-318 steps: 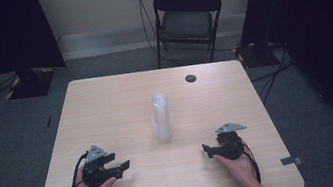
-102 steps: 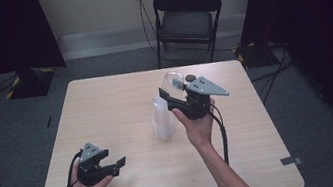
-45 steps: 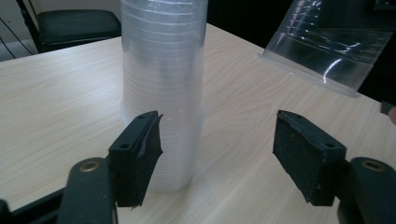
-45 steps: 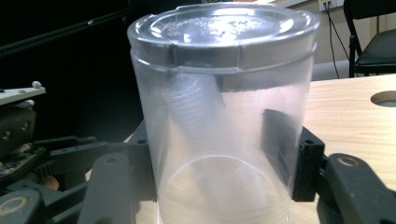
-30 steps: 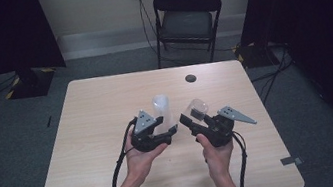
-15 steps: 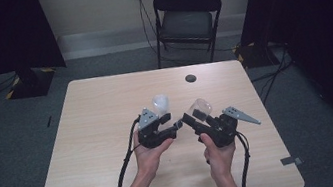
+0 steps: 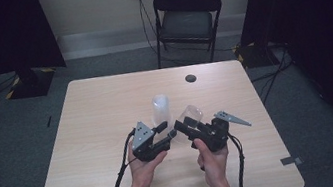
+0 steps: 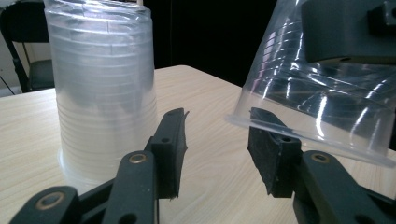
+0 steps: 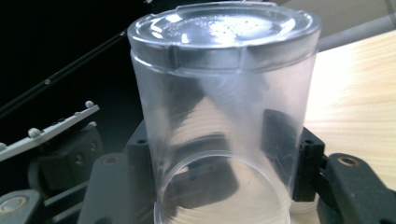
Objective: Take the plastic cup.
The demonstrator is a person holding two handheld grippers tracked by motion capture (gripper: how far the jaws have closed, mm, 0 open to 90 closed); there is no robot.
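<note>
A stack of clear plastic cups stands upside down mid-table; in the left gripper view the stack is at the left. My right gripper is shut on a single clear cup, held tilted above the table. In the right gripper view that cup sits between the black pads, base away from the camera. My left gripper is beside the cup's open end, and its jaws have just been closing. The cup's rim lies over one of its pads; the gap holds nothing.
A small black disc lies near the table's far edge. A black folding chair stands behind the table. Cables trail from both grippers toward the near edge. Bare wood lies to the left and right of the hands.
My left gripper has sunk a little and come up against the held cup's rim, with its jaws narrower. The right gripper and its cup have hardly moved.
</note>
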